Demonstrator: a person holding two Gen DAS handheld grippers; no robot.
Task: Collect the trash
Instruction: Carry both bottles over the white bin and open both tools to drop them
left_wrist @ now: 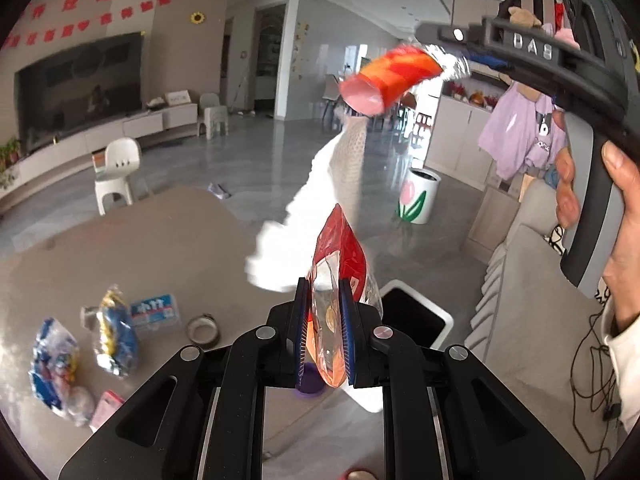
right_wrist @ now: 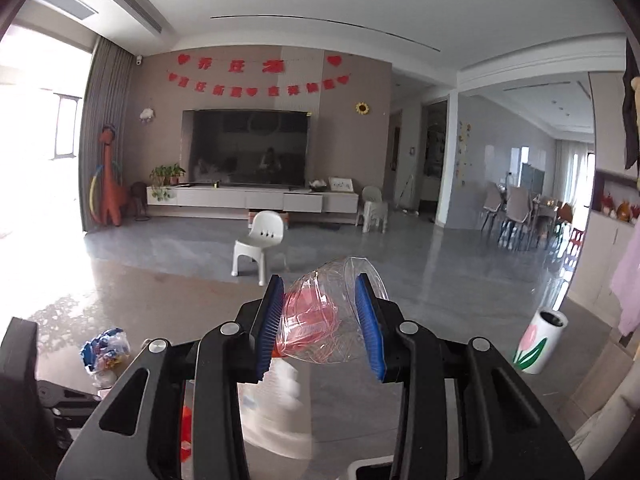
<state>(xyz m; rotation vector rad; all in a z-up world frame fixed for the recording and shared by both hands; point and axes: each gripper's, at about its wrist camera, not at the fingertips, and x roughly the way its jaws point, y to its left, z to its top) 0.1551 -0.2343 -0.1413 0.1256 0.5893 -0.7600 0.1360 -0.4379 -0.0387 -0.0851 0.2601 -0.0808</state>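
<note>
My left gripper point(left_wrist: 324, 286) is shut on a red and clear snack bag point(left_wrist: 340, 280), held upright above a white bin with a dark opening point(left_wrist: 416, 312). My right gripper point(right_wrist: 320, 284) is shut on a crushed clear plastic bottle with a red label point(right_wrist: 320, 316); in the left wrist view it is at the upper right with the bottle point(left_wrist: 392, 76) in its jaws. A white tissue point(left_wrist: 320, 208) hangs in the air below that bottle. More trash lies on the tan table point(left_wrist: 140, 248): blue and white wrappers point(left_wrist: 56, 360), a blue-yellow bag point(left_wrist: 116, 332) and a small water-bottle pack point(left_wrist: 154, 312).
A tape roll point(left_wrist: 204, 330) and a pink packet point(left_wrist: 106, 408) lie on the table. A purple cup point(left_wrist: 308, 380) stands below the left fingers. A tulip-painted bin point(left_wrist: 418, 196) stands on the floor, a grey sofa point(left_wrist: 532, 300) on the right, a white stool point(left_wrist: 116, 172) beyond the table.
</note>
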